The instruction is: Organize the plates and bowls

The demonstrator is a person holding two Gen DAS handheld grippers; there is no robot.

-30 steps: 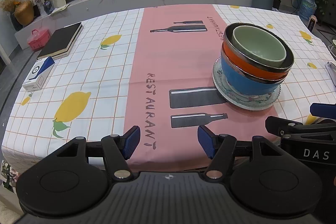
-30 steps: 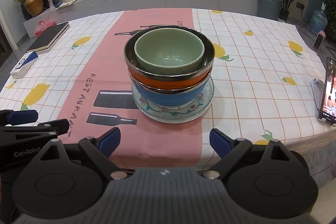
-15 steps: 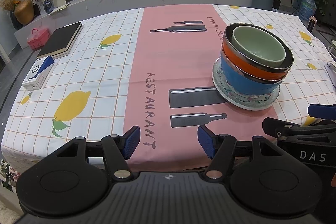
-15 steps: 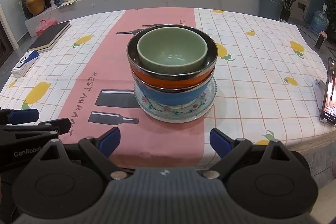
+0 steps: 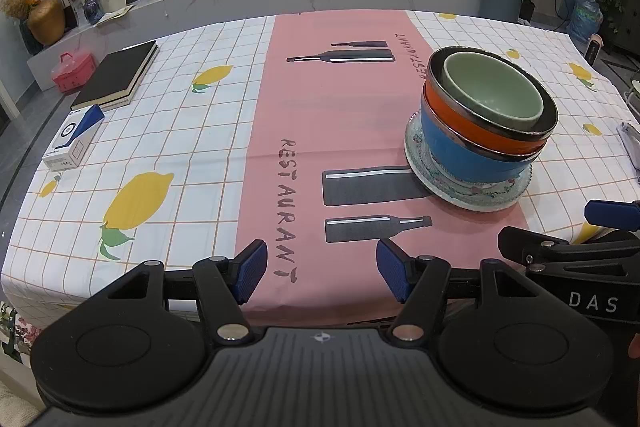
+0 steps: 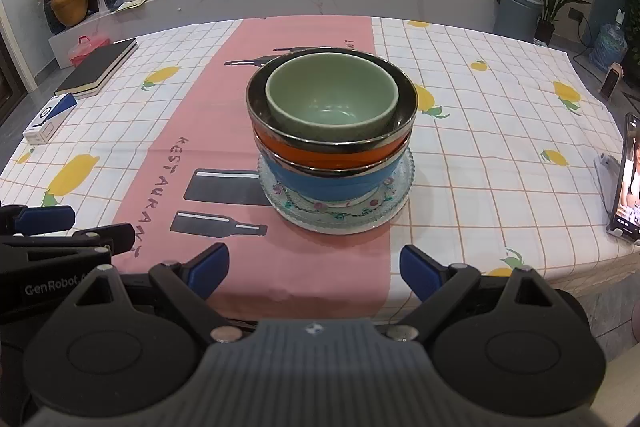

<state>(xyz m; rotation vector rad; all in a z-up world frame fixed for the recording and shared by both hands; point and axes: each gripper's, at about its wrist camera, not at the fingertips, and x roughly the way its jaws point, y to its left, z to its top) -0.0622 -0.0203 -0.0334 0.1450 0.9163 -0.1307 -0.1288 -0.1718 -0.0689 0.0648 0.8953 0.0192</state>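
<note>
At the bottom of the right wrist view the right gripper (image 6: 314,269) has its jaws wide apart with nothing between them. The left gripper (image 5: 318,269), at the bottom of the left wrist view, is also spread and empty. Both are over the near edge of the tablecloth (image 6: 480,131). Further, in the centre of the right wrist view, a glass plate (image 6: 394,209) carries a blue bowl (image 6: 332,183), an orange bowl (image 6: 320,155) and a green bowl (image 6: 332,99), nested. At upper left lies a black notebook (image 5: 116,75).
</note>
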